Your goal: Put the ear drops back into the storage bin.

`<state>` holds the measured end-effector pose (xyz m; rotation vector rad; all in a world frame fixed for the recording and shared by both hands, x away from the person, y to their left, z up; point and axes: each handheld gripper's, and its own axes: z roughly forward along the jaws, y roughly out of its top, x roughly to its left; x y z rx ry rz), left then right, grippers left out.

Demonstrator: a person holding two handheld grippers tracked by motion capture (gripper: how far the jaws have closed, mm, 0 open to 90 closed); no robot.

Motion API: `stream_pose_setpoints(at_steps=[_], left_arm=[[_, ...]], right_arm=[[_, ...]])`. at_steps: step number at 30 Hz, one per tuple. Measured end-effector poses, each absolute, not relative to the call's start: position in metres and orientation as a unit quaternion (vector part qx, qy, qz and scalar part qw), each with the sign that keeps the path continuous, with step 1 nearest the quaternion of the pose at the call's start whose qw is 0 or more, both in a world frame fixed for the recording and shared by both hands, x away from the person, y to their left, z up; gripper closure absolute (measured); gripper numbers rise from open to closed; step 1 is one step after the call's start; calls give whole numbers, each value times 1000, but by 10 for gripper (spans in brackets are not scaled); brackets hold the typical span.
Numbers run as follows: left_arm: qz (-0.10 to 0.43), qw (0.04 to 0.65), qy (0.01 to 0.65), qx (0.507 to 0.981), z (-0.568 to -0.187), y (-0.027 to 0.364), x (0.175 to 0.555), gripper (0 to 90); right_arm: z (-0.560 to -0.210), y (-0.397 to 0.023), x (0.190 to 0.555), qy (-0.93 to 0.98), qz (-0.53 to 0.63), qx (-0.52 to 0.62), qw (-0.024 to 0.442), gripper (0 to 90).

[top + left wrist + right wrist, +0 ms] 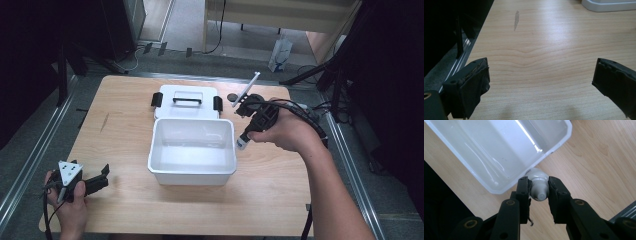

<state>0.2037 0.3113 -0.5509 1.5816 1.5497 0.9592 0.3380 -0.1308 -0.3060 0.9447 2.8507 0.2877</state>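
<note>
A white open box (192, 174) stands mid-table, and its corner (499, 157) lies just beyond my right jaws. Behind it lies its white lid (170, 92) with a black handle and two black latches. My right gripper (248, 131) (538, 192) hangs just right of the box's right rim, pointing down, shut on the neck of a small white tube (536, 176) whose lower end (241, 144) hovers near the tabletop. My left gripper (95, 182) (541, 71) sits at the near left corner of the table, open, with bare wood between its jaws.
The wooden table (120, 145) has a grey smear (516, 20) on its left part and a small dark disc (232, 96) near the back edge. Metal rails (30, 165) run along both sides. A white bag (280, 52) stands on the floor behind.
</note>
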Motion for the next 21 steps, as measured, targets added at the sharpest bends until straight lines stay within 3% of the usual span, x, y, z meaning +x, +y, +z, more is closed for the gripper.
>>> stream_pose_setpoints(at_steps=[21], left_arm=[[372, 356, 599, 613, -551, 311, 204, 17]], right_arm=[[-327, -101, 343, 954, 96, 280, 49, 722]])
